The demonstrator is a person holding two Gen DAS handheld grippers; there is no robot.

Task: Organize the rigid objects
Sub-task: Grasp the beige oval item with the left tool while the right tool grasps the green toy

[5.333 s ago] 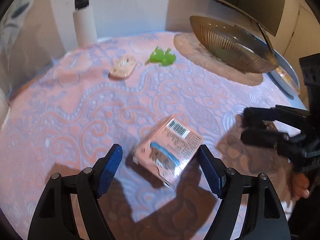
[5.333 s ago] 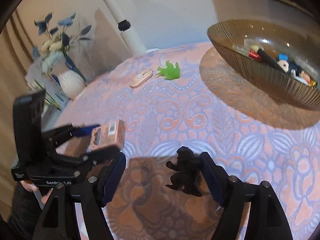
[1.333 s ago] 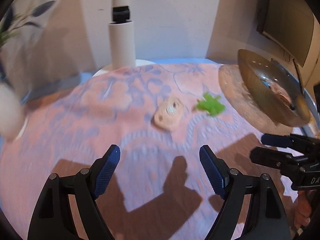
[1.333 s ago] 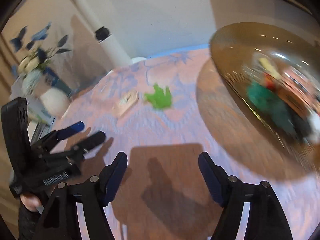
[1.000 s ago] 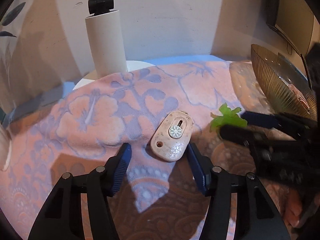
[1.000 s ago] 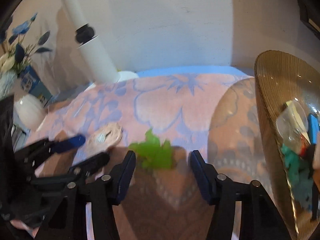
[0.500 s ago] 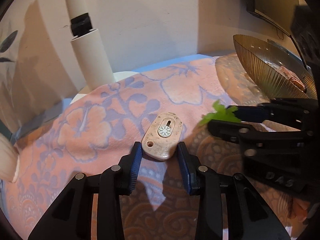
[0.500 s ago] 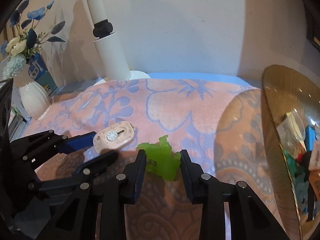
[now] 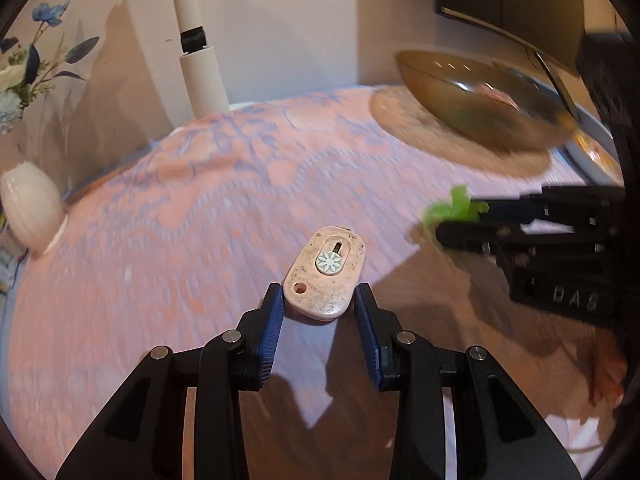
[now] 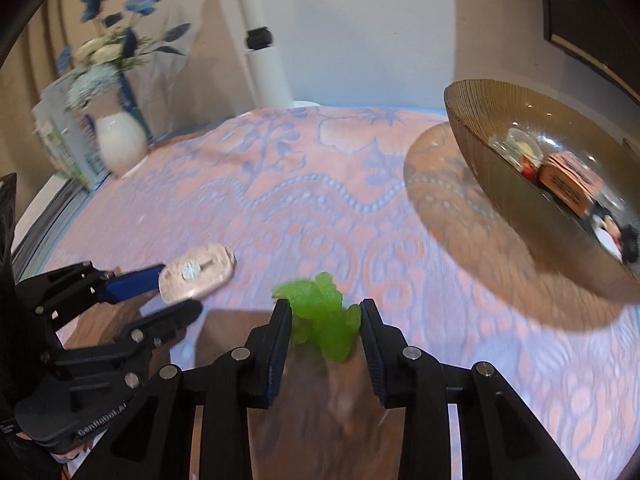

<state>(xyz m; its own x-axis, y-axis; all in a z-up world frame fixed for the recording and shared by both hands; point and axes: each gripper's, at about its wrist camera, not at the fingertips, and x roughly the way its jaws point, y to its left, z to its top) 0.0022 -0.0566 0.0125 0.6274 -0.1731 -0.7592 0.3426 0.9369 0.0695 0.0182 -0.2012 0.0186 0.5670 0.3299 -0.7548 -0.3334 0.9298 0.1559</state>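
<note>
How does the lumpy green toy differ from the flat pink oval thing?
The translucent green toy figure is lumpy and irregular; the speckled pink oval case is flat and smooth, with a flower emblem. The figure sits in the right claw, the case in the left claw. Both are small, rigid and gripped.

"DAS" — right gripper (image 9: 460, 224); "GenRobot.AI" — left gripper (image 10: 176, 292).

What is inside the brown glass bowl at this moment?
In the right wrist view the brown glass bowl holds a pink carton, a clear round lid and a small black-and-white toy. Items beneath these are covered and blurred.
</note>
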